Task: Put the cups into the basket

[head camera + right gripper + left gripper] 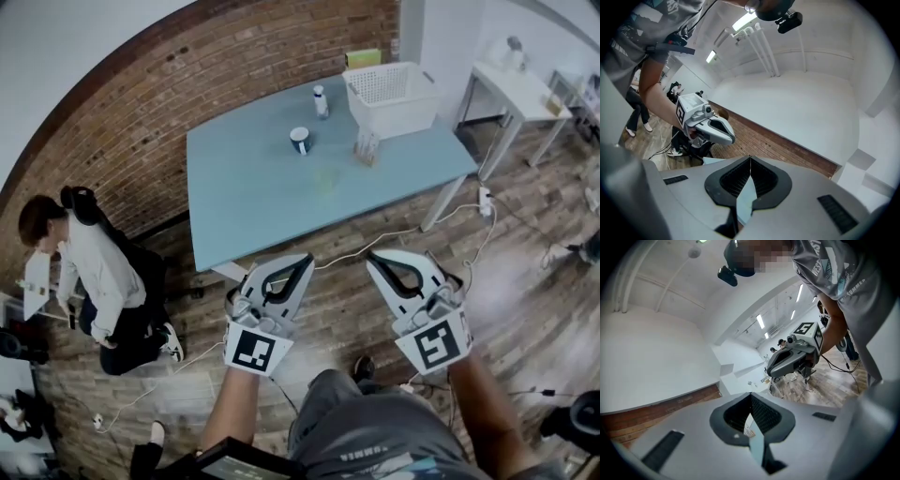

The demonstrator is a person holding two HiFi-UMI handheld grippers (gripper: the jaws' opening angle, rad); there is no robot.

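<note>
Holds left gripper (306, 258) and right gripper (371, 256) at 6 o'clock, fingers pressed together, empty. Shows cup (300, 141) on table (253, 202) at 12 o'clock, well apart from fingers, beside white basket (392, 96). Reads "SUMMER" on shirt (853, 287).

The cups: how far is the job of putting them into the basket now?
Done: nothing. The dark cup and the clear cup stand on the table, outside the white basket. In hand: nothing; the left gripper and the right gripper are shut, empty, short of the table. Left: both cups must go in.
</note>
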